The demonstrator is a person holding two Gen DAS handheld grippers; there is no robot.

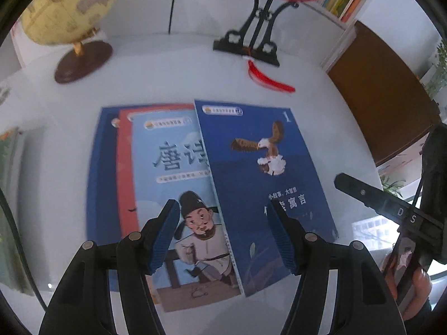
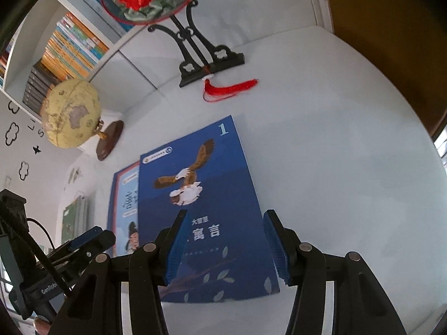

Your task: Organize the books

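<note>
A dark blue book with an eagle (image 1: 259,173) (image 2: 204,195) lies on top of a fanned pile on the white table. Under it sit a light blue book with a robed figure (image 1: 173,184) (image 2: 128,206), a red book (image 1: 124,167) and another blue book (image 1: 100,173). My left gripper (image 1: 223,234) hangs open above the seam between the two top books, touching neither. My right gripper (image 2: 226,243) is open above the eagle book's lower half, nothing between its fingers. It also shows at the right edge of the left wrist view as the right gripper's finger (image 1: 371,195).
A yellow globe (image 1: 69,8) (image 2: 71,113) stands at the back left. A black stand with a round fan and red tassel (image 1: 251,47) (image 2: 209,64) is behind the books. Bookshelves (image 2: 69,44) line the back wall. More books (image 1: 11,195) lie at the left edge.
</note>
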